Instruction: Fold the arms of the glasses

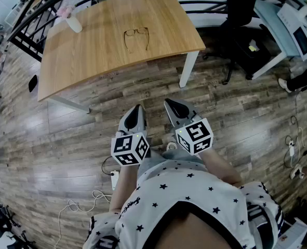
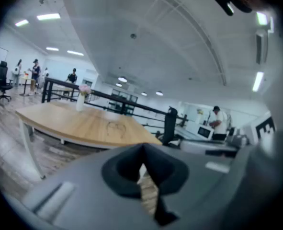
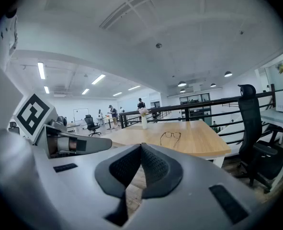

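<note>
Closest to the lens is the person's star-printed shirt (image 1: 195,191). Just ahead of it the left claw (image 1: 138,109) and the right claw (image 1: 170,105) hang side by side over the wooden floor (image 1: 65,149). Each claw is clenched, its pads meeting with nothing between them. Well ahead of both claws, untouched, the glasses (image 1: 136,37) lie on the bench (image 1: 101,56); their arms seem spread open, pointing back toward the claws. Farther ahead, left of the left claw, stands a white vase (image 1: 73,22).

Wood-plank floor (image 1: 65,149), pale wooden table (image 1: 91,51) on white legs, black office chair (image 1: 241,7), black railing (image 3: 194,105).
</note>
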A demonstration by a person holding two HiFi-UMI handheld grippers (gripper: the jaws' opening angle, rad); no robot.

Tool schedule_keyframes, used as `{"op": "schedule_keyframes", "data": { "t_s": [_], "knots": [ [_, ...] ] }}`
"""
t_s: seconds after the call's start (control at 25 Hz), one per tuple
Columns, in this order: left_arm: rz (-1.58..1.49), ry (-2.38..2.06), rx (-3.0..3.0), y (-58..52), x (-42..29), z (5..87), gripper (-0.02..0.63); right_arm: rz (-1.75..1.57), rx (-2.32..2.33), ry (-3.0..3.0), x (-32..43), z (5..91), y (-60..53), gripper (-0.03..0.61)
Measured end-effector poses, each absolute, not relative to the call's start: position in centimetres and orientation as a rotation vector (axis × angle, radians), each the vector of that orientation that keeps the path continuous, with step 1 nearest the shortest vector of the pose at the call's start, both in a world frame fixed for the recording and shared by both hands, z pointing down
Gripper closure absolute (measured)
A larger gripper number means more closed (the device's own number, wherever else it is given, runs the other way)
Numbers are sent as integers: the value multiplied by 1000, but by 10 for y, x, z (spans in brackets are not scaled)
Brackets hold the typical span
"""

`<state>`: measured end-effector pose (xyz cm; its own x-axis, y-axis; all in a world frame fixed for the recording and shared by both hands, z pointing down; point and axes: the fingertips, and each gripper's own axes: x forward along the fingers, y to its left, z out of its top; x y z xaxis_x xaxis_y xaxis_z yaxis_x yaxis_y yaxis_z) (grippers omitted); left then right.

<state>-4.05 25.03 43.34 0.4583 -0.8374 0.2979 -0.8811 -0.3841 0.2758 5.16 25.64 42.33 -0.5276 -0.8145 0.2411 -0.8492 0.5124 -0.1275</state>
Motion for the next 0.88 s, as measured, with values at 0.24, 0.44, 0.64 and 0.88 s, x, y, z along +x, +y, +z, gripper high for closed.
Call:
{"op": "schedule_keyframes", "data": {
  "t_s": [0.24, 0.44, 0.64, 0.88],
  "knots": [
    [128, -1445, 2332, 272, -43, 428, 606, 348, 1434, -2592, 45, 422, 279, 563],
    [103, -1449, 2328, 277, -50, 427, 606, 337, 1414, -2603, 37, 422, 282, 563],
    [97, -1468, 2300, 278, -56, 430, 606, 319, 1395, -2606, 36, 422, 282, 563],
    [88, -1485, 2257, 282, -55, 436, 606, 351, 1351, -2627, 41, 427, 284, 561]
  ]
}}
